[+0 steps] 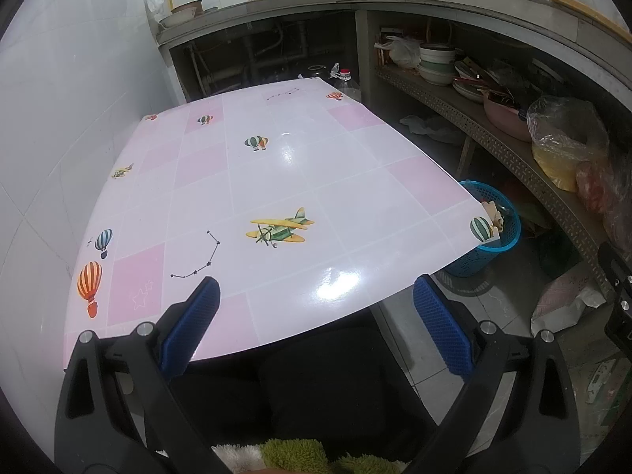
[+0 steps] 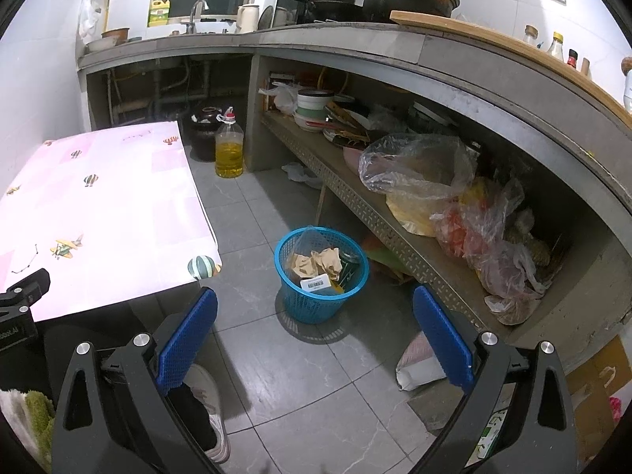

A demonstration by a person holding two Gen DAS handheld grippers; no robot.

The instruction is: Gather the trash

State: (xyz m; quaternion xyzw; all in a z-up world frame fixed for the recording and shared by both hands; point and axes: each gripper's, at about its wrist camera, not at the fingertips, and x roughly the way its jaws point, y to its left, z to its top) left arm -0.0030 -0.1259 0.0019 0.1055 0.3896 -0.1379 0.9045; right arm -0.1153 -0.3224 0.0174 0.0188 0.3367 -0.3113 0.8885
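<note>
We take the bench (image 1: 276, 181) as our landmark: its pink patterned top shows no scrap anywhere, so we judge the collecting step to be at or near its end. Off the bench's far right corner, on the floor, stands the blue basket (image 2: 308, 308), and the trash (image 2: 320, 266) lies inside it — crumpled brown paper and a barcoded packet. Over the bench's near edge the left gripper (image 1: 316, 324) has its fingers wide apart and empty, as does the right gripper (image 2: 316, 339) facing the basket, so our next move calls only for a check for strays.
</note>
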